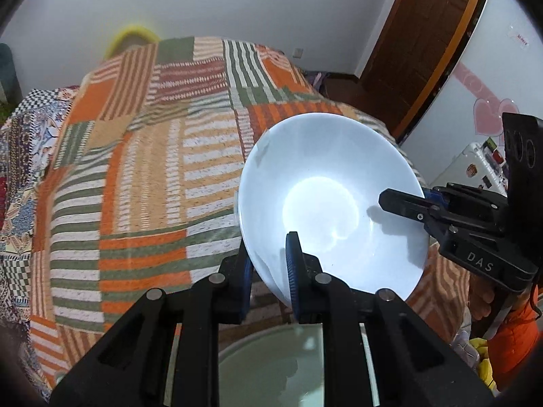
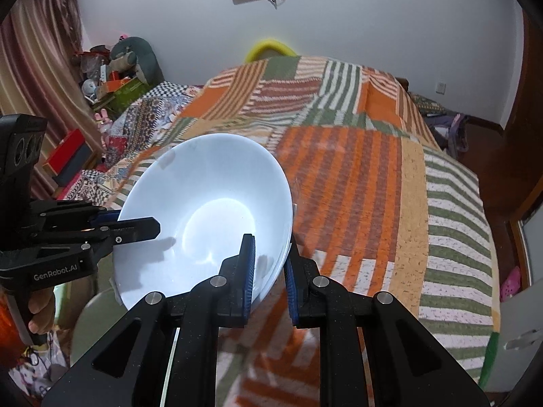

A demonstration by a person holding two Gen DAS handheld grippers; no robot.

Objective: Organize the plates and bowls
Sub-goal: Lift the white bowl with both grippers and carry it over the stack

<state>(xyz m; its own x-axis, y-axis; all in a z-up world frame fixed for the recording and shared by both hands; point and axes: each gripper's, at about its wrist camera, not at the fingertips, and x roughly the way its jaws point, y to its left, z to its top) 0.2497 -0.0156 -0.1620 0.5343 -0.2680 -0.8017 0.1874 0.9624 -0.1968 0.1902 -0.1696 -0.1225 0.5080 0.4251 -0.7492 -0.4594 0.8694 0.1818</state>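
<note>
Item: white bowl (image 1: 334, 203), lg., empty, tilted, being carried clear of the bed (image 1: 142, 156) with the striped quilt.

Grip: left gripper (image 1: 269, 271) clamping the near rim, one pad inside, one outside. Right gripper (image 2: 269, 271) clamping the opposite rim likewise; jaws of both closed on the bowl wall.

Below jaws: round glass bench (image 1: 271, 369), pale dish-like shape showing on it, unclear which.

Step (est.): mid-transfer, two-handed lift of the bowl.

Next (est.): needs both grippers lowering together, bowl levelled, over its stacking spot, then jaws parting evenly so neither rim drops first.
</note>
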